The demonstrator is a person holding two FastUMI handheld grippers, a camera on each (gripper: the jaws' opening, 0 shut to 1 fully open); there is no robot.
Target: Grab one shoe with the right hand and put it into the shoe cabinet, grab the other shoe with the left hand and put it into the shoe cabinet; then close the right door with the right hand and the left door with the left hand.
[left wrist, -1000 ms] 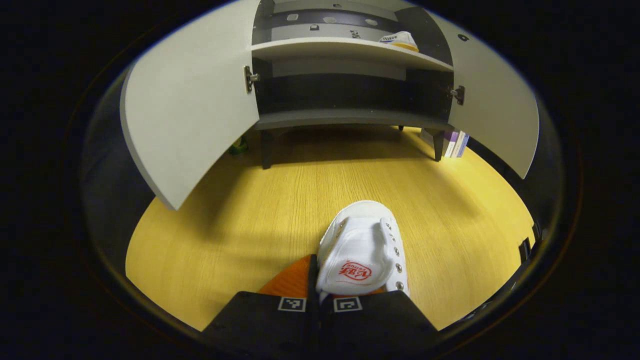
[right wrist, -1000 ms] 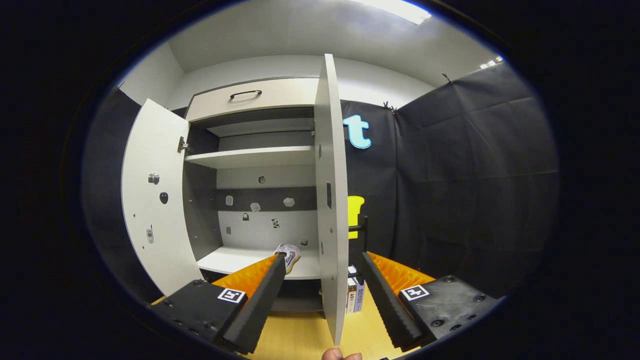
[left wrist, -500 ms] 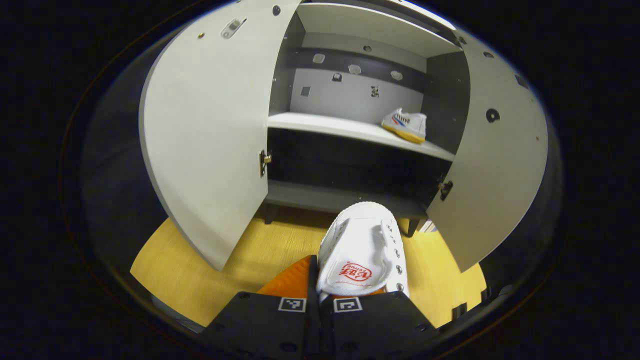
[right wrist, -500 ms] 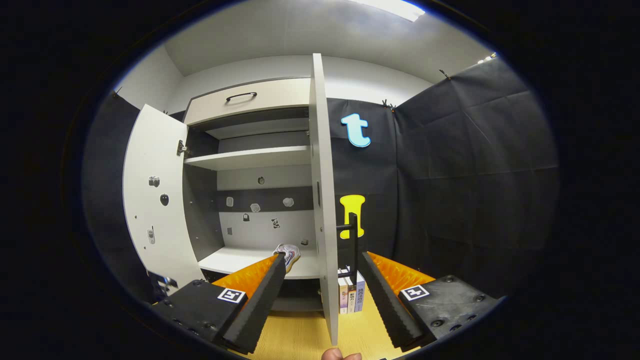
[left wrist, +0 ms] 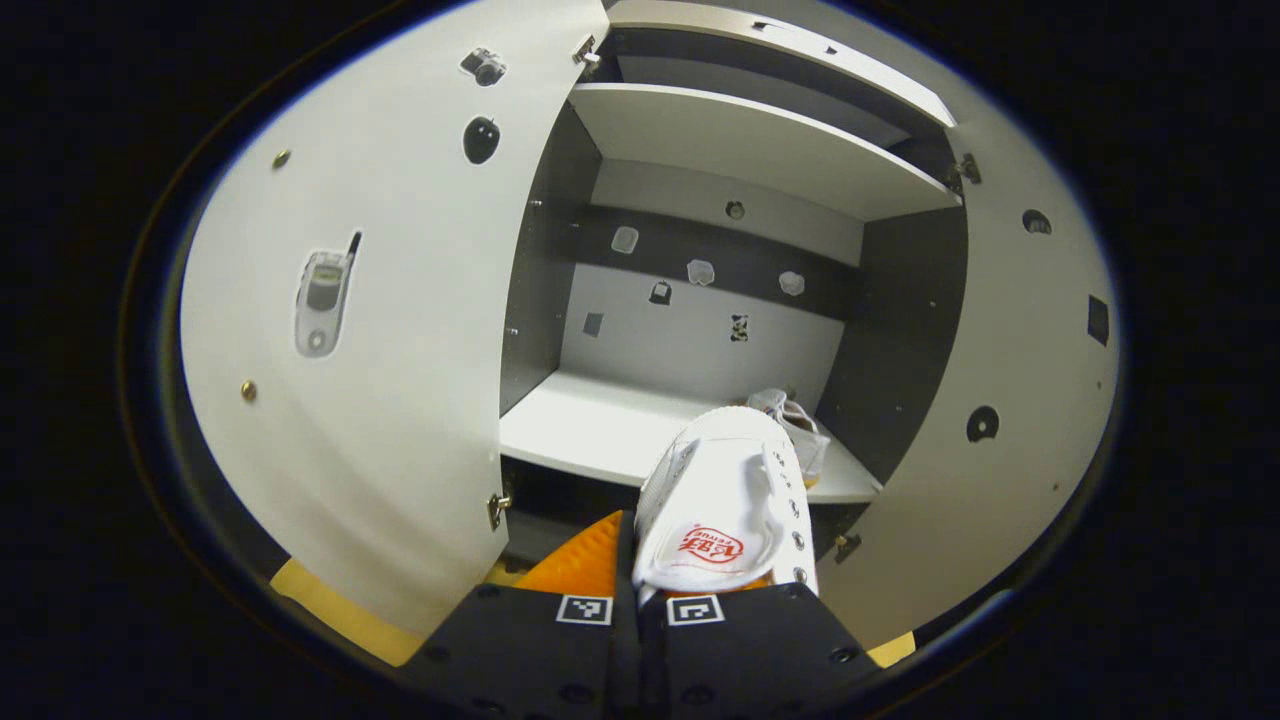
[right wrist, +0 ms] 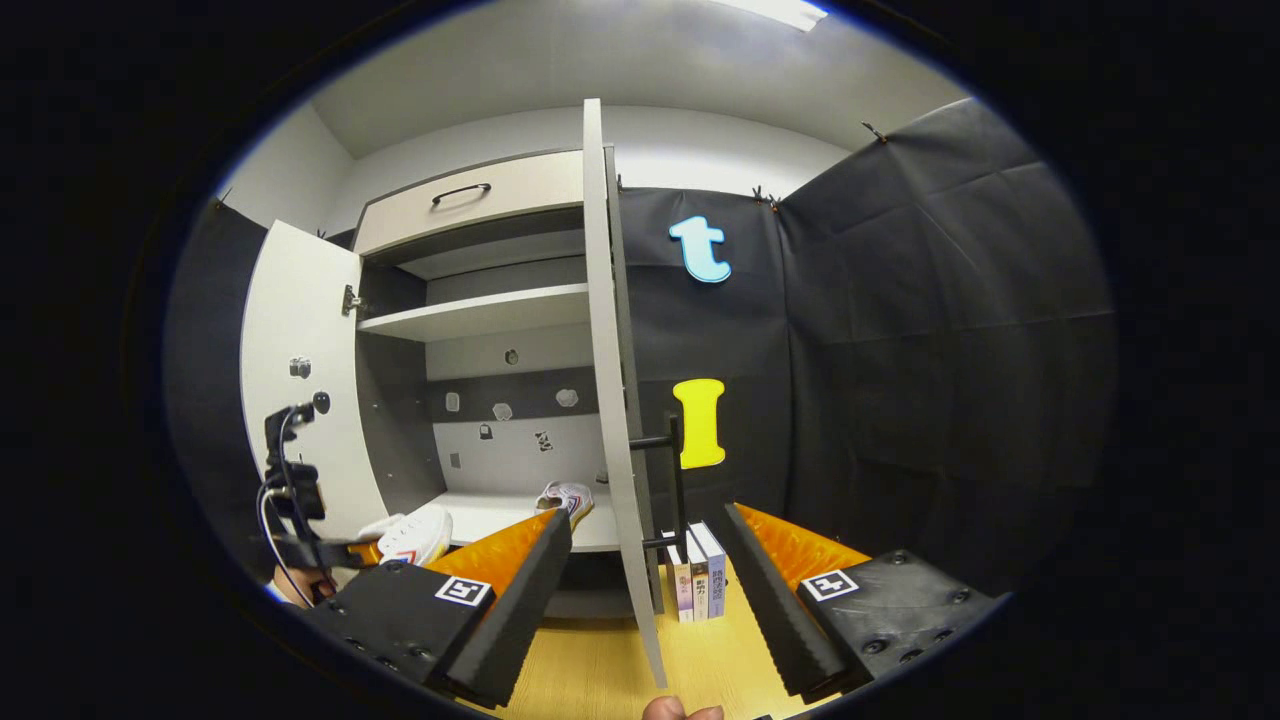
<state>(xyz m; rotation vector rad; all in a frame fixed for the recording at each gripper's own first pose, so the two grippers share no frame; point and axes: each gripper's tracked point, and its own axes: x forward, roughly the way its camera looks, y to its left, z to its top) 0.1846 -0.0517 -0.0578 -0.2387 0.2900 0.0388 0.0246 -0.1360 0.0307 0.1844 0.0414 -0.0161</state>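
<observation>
My left gripper point(left wrist: 690, 575) is shut on the heel end of a white shoe point(left wrist: 722, 490), held in front of the open shoe cabinet's lower shelf point(left wrist: 590, 425). The other white shoe point(left wrist: 797, 422) lies on that shelf at the right, partly hidden behind the held one. In the right gripper view my right gripper point(right wrist: 648, 520) stands open and holds nothing, its fingers on either side of the right door's edge point(right wrist: 608, 380). That view also has the shelved shoe point(right wrist: 566, 496), the held shoe point(right wrist: 415, 535) and the left gripper point(right wrist: 295, 510) at the lower left.
Both cabinet doors stand wide open: the left door point(left wrist: 370, 320) and the right door point(left wrist: 1010, 380). A black bar handle point(right wrist: 676, 480) sits on the right door's outside. Books point(right wrist: 698, 585) stand on the wooden floor point(right wrist: 600, 670) beside the cabinet. A drawer point(right wrist: 470, 200) tops it.
My left gripper has lifted the shoe from over the floor up to the cabinet's lower shelf. It has come into the right gripper view. The right gripper shifted slightly and stays open.
</observation>
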